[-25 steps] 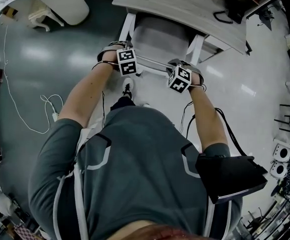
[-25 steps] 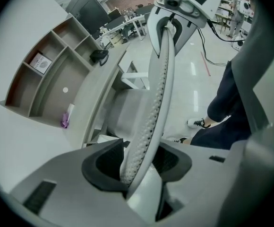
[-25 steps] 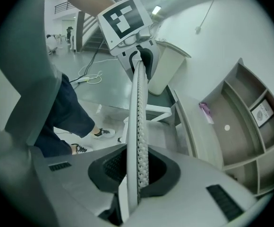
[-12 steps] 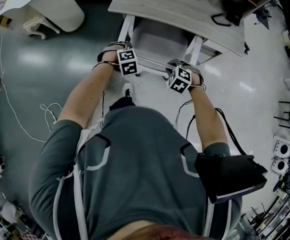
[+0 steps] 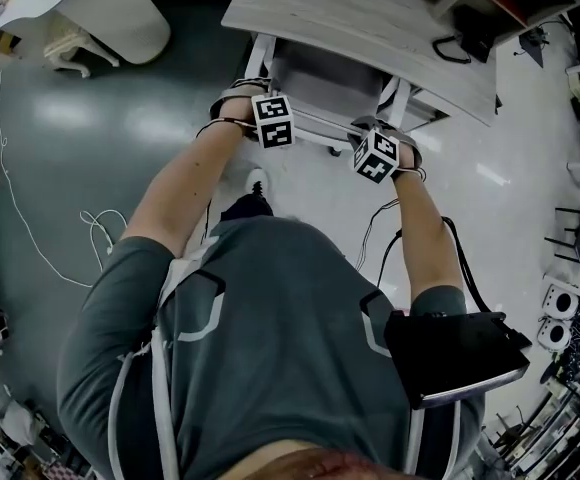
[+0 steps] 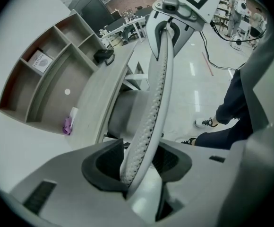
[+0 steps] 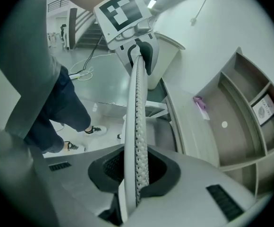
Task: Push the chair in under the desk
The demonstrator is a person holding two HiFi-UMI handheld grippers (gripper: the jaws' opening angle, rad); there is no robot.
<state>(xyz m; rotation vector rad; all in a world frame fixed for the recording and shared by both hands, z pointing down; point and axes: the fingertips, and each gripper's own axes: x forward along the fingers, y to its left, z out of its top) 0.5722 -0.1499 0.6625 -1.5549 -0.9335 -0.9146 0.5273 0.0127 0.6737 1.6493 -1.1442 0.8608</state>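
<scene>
Both grippers clamp the chair's backrest just off the desk's near edge.

The chair [image 5: 320, 83] faces the desk [image 5: 370, 23], its seat largely tucked beneath the desktop, with only its rear part and the white frame showing out from the near edge. The backrest [image 6: 158, 93], a thin white perforated panel, stands upright with its long top edge parallel to the desk's front edge. The left gripper [image 5: 266, 108] grips that edge toward the desk's left side, its jaws pressed on the panel from both sides. The right gripper [image 5: 378, 146] grips it further along toward the desk's right side, its jaws narrow against the panel. Both grippers point steeply down.
</scene>
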